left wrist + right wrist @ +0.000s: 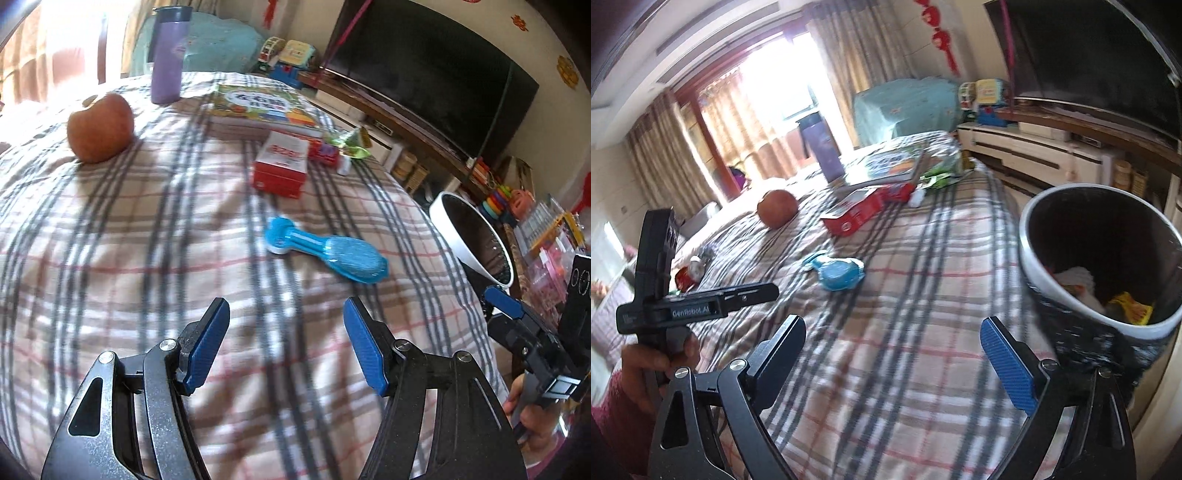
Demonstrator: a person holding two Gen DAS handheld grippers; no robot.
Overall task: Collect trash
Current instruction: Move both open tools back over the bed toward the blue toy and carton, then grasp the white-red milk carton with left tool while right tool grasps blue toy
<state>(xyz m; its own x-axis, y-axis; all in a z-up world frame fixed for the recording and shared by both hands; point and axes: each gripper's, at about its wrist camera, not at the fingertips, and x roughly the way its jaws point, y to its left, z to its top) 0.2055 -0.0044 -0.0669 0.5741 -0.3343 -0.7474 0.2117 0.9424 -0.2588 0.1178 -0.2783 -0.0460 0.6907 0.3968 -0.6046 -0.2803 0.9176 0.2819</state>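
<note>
A white-rimmed trash bin (1100,258) stands at the right edge of the plaid-covered table (923,295), holding a yellow wrapper (1130,310) and white paper (1075,282). It also shows in the left wrist view (472,240). A green wrapper (351,142) and a small white bottle (343,166) lie at the far side by a red box (282,164). A red and white scrap (689,273) lies at the left. My left gripper (286,343) is open and empty above the cloth. My right gripper (894,362) is open and empty beside the bin.
A blue hairbrush (325,251), an apple (99,127), a purple tumbler (168,55) and a picture book (262,107) lie on the table. A dark TV (424,70) on a low cabinet and toys stand to the right.
</note>
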